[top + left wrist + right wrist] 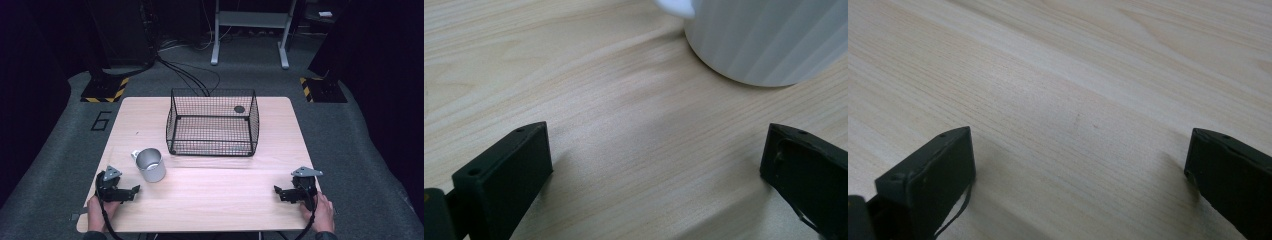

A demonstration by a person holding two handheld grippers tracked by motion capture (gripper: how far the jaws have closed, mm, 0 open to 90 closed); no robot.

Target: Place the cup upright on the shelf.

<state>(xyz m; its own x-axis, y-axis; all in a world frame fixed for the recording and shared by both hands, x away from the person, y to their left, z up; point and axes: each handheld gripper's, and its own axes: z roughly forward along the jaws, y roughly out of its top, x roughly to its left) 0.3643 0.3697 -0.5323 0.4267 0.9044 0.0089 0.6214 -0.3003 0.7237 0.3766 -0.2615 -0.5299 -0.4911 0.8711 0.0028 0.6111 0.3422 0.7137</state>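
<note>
Pale wood is the table (210, 195), seen from the high view with a black wire basket (212, 122) standing on its far middle part. A small dark disc (239, 109) shows at the basket's far right side; whether it lies inside or behind the mesh, I cannot tell. A metal mug (150, 164) stands upright on the table, near the basket's front left corner but apart from it, with its handle turned to the far left. The left gripper (131, 192) rests near the table's front left corner, held by a hand (97, 212), and sits just in front of the mug without touching it. The right gripper (280, 192) rests near the front right corner, held by the other hand (320, 212), well apart from the mug and the basket. Both grippers point inward across the table. Cables run over the grey floor (350, 135) behind the table.

From the left gripper view, the two black jaws stand wide apart with bare wood between them. The mug (769, 40) rises just ahead and to the right, its base on the table, nothing touching it.

From the right gripper view, the jaws also stand wide apart, holding nothing, with plain wood grain (1073, 90) ahead of them.
</note>
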